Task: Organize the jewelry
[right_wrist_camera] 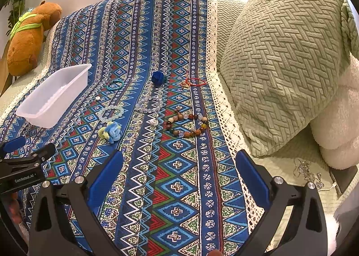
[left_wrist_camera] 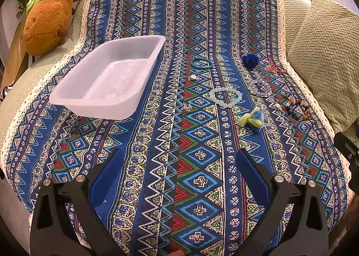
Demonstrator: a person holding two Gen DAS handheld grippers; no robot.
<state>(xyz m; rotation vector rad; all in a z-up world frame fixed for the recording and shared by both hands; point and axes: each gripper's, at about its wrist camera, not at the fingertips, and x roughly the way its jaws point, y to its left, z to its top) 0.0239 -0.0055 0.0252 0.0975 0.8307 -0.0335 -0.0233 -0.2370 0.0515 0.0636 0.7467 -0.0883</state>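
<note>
Spread over the bed, a patterned blue cloth (left_wrist_camera: pixel 197 143) is seen carrying the jewelry. A translucent plastic bin (left_wrist_camera: pixel 107 76) is set at the left. To its right, well apart, a pale green bracelet (left_wrist_camera: pixel 226 97), a turquoise bracelet (left_wrist_camera: pixel 202 63), a clear bead bracelet (right_wrist_camera: pixel 149 103) and a multicolored bead bracelet (right_wrist_camera: pixel 186 125) are scattered. Both the left tool (left_wrist_camera: pixel 179 179) and right tool (right_wrist_camera: pixel 179 179) are held apart above the near cloth, nothing gripped.
</note>
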